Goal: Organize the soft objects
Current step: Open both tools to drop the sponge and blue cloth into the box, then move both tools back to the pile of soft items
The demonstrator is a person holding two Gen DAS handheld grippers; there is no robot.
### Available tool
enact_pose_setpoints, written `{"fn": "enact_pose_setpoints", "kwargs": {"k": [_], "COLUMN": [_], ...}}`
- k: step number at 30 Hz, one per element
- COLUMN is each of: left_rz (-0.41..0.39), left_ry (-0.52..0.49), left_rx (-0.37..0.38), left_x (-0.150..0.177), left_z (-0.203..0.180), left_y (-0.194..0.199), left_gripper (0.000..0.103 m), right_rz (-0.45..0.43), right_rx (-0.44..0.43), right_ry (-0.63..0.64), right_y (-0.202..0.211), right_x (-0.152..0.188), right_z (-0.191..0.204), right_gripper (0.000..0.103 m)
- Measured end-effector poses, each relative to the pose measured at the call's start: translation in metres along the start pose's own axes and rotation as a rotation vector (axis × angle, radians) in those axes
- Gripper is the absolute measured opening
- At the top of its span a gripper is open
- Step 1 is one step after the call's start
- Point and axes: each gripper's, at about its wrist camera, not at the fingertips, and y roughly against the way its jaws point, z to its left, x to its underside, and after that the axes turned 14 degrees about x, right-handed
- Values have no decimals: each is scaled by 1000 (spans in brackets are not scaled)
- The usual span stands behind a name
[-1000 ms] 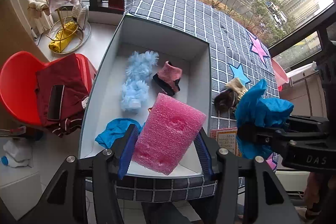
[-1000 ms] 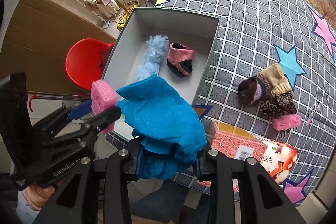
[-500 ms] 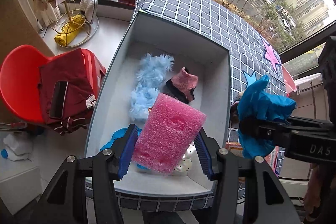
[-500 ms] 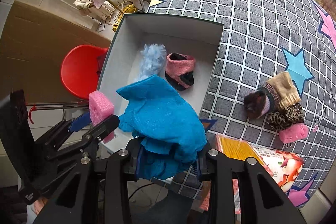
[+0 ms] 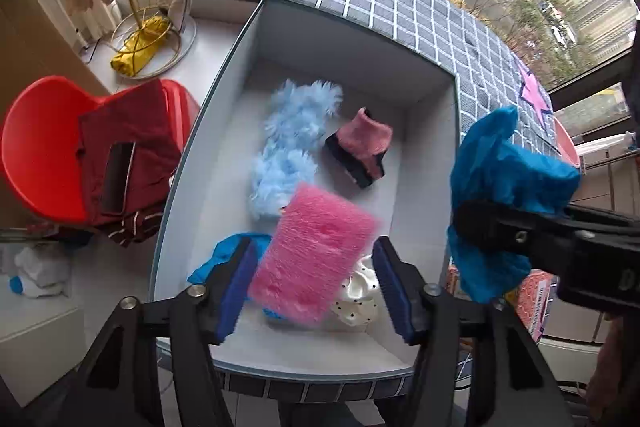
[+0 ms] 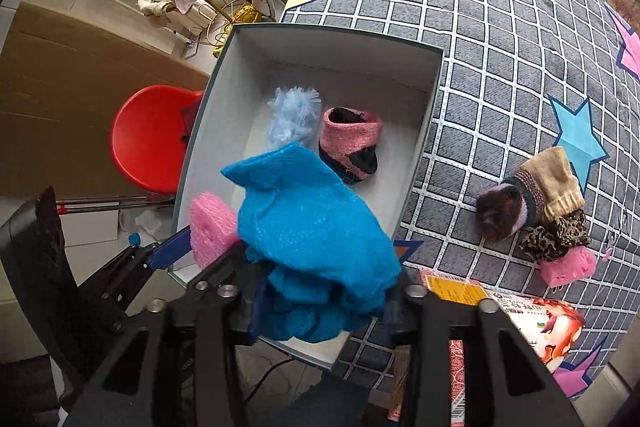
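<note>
Over the near end of the open white box [image 5: 360, 59], my left gripper [image 5: 316, 287] points down with its jaws opening. A pink sponge [image 5: 316, 255] sits blurred between them, with a gap to each pad. My right gripper [image 6: 324, 307] is shut on a bunched blue cloth [image 6: 312, 227] above the box's near right corner. Its jaws are opening, but the cloth still fills the space between the pads. In the box lie a light blue fluffy piece [image 5: 292, 147], a pink and black sock [image 5: 360, 151], another blue cloth [image 5: 224, 259] and a white dotted piece [image 5: 360, 295].
A heap of socks [image 6: 532, 203], a small pink sponge [image 6: 568, 263] and a colourful packet [image 6: 520, 311] lie on the checked tablecloth [image 6: 480, 27] right of the box. Left of the box stand a red chair [image 5: 40, 147] with a dark red garment and a gold rack [image 5: 148, 27].
Both grippers have come lower and further over the box. The left jaws have spread apart and the pink sponge, gripped before, now sits loose and blurred between them.
</note>
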Motion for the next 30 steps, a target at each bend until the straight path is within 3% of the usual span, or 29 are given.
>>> {"fn": "enact_pose_setpoints", "kwargs": {"k": [3,5,8,9,10,21,22,30], "left_rz": [6,-11,-25,-27,-31,-47,-42,-9], "left_ry": [24,30,37,40,44,39,30,-55], "left_rx": [-2,7,33,42,49,104,107,146], "left_x": [2,3,2,1,0,-10,-11,-26], "left_z": [3,4,5,5,6,-8,-11,-54], "left_y": [-2,1,2,2,3,9,9,-1], "left_gripper": [79,80,92,94,94,95,101,103], "right_rz": [1,-2,-12,-12,-14,-42,-41,-53], "right_rx": [1,-2,-10,-7,-2,-37,-40,-50], "right_ry": [7,5,-1,0,-1,-79,-84,-204], "right_y": [0,1,3,3,4,29,31,56], "right_x": [0,1,1,1,0,4,4,11], "right_z": [2,2,0,0,-1,-31,-35,-106], "right_gripper": [48,70,76,83,103,103,103,103]}}
